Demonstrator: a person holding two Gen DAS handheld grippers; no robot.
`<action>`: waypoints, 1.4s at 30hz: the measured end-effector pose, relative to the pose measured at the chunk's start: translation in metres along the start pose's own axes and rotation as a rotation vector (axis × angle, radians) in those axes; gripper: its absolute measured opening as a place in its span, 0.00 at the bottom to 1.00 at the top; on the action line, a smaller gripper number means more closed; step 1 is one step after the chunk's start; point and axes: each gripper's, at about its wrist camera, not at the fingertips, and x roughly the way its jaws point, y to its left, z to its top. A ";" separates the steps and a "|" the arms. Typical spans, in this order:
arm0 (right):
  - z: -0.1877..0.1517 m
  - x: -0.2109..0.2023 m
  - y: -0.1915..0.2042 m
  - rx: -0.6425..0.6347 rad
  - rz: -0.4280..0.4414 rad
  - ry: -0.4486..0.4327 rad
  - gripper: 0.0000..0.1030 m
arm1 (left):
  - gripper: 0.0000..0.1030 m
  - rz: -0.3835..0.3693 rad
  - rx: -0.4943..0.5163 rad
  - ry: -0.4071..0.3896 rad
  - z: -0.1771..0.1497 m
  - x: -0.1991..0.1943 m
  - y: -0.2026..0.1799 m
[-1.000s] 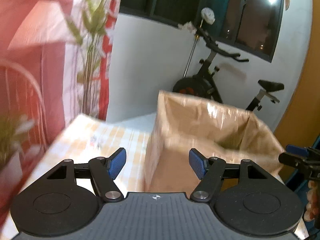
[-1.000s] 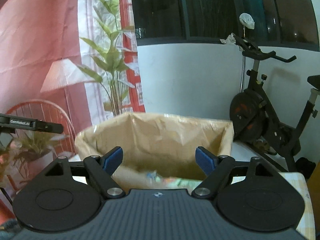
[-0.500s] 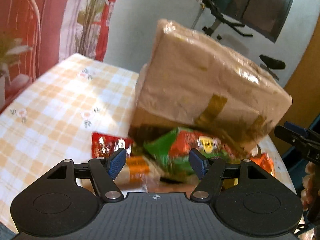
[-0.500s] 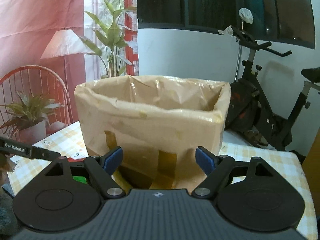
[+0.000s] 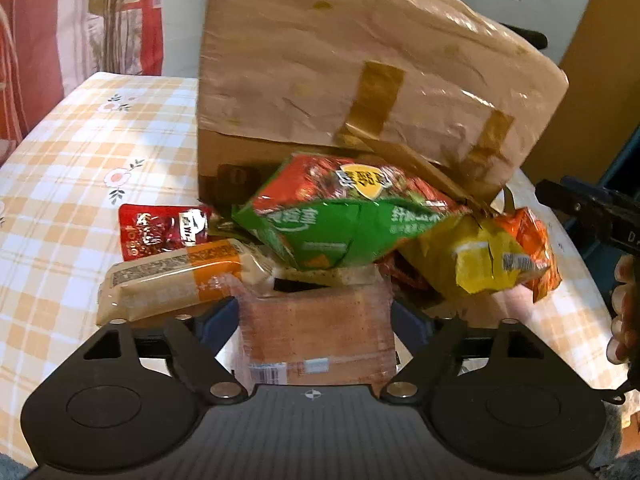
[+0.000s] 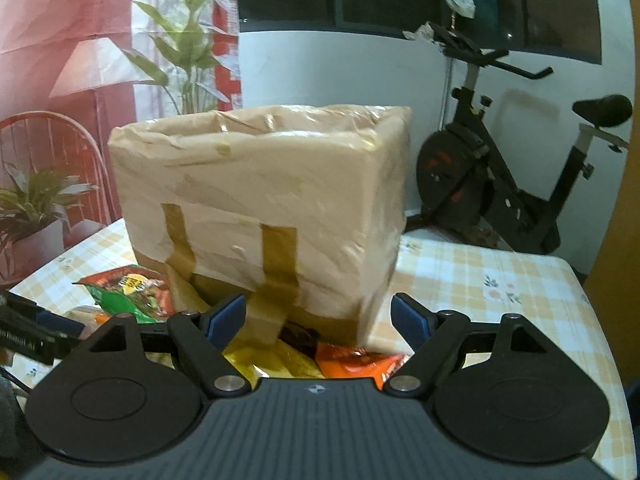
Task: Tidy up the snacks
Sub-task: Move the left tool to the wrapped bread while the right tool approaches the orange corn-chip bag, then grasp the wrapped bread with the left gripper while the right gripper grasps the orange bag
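Little print could be read. The green bag (image 5: 340,224) carried pale Chinese characters across its front and a yellow badge with dark characters near its top, all too blurred to make out. The red packet (image 5: 160,230) bore white characters, likewise unreadable. A barcode label sat on the brick-coloured pack (image 5: 316,332), and another on the yellow bag (image 5: 488,264), digits illegible. On the left gripper (image 6: 24,338), seen from the right wrist, white lettering read roughly "nRobot.AI".

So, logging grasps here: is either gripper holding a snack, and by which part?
Nothing is held. The left gripper straddles the brown packet, jaws wide; the right gripper is open and empty.
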 end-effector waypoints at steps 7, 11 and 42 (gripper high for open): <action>-0.007 0.001 -0.004 0.016 -0.018 0.019 0.80 | 0.90 0.046 0.052 0.060 -0.006 0.010 -0.012; -0.010 0.003 -0.006 0.023 -0.024 0.031 0.80 | 0.93 0.033 0.028 0.077 -0.009 0.014 -0.006; -0.053 0.030 -0.048 0.159 -0.151 0.199 0.65 | 0.91 0.042 0.103 0.089 -0.005 0.020 -0.026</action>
